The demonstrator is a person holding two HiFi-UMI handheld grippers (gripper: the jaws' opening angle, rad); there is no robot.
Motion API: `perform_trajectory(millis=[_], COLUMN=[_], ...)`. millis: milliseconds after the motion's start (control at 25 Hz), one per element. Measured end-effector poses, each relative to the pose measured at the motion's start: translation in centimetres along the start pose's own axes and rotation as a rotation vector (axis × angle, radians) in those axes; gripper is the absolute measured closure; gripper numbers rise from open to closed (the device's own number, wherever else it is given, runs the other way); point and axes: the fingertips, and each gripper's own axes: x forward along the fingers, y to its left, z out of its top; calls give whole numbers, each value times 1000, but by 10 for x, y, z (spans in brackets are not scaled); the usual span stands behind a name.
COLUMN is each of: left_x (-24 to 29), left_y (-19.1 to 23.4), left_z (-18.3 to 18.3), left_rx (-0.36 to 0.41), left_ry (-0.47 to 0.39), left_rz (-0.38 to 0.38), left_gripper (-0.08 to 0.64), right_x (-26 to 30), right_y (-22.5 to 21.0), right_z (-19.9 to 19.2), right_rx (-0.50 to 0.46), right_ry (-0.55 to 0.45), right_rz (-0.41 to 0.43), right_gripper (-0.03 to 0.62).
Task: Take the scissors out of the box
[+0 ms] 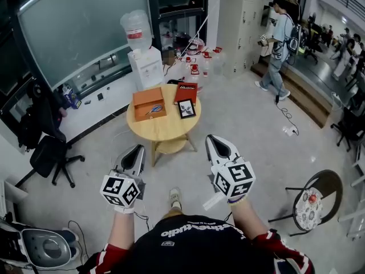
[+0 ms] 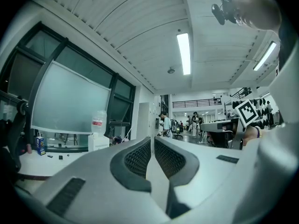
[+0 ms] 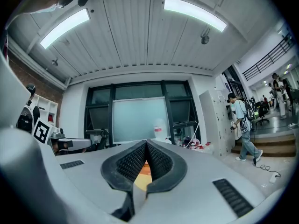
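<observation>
Orange, the flat open cardboard box (image 1: pixel 142 99) lies on the round wooden table (image 1: pixel 165 131) well ahead of my fingers, with the bluish scissors (image 1: pixel 154 109) inside it. My left gripper (image 1: pixel 138 149) and right gripper (image 1: pixel 214 138) hover level short of the table, both clenched on nothing.

Box (image 1: pixel 142 99): orange-brown, flat, rectangular, open on top. It lies flat on the left part of the round wooden table (image 1: pixel 171 131), with its edges slightly skewed to the table front.

Scissors (image 1: pixel 153 109): inside the box, toward its near right area, lying flat and diagonal. Pale bluish-grey, with nothing touching them. Too small to tell handles from blades. Not yet taken out.
</observation>
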Motion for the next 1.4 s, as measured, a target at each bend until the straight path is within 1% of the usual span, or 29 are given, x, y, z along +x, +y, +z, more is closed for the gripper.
perform_trajectory(millis=[160,400,760,1000,1200,1400], left_x=[-1,-6,-16,-5,5,15], left_y=[-1,-7,-4,2,7,23], left_z=[1,-1,-4,-3,-9,-12], left_rx=[1,-3,-5,-5,-13,-21], left_ry=[4,1,11,-2,14,13], left_rz=[-7,-13,13,11,-3,1], left_gripper=[520,520,520,520,520,520], right_x=[-4,-10,-8,-2,5,23], right_y=[-1,2,9,0,-2,-8], right_z=[4,0,-2,-4,-8,-14], right_rx=[9,25,32,31,31,27], right_ry=[-14,-3,11,19,34,53], right_rz=[-13,-14,15,12,7,-5], right_gripper=[565,565,565,565,564,563])
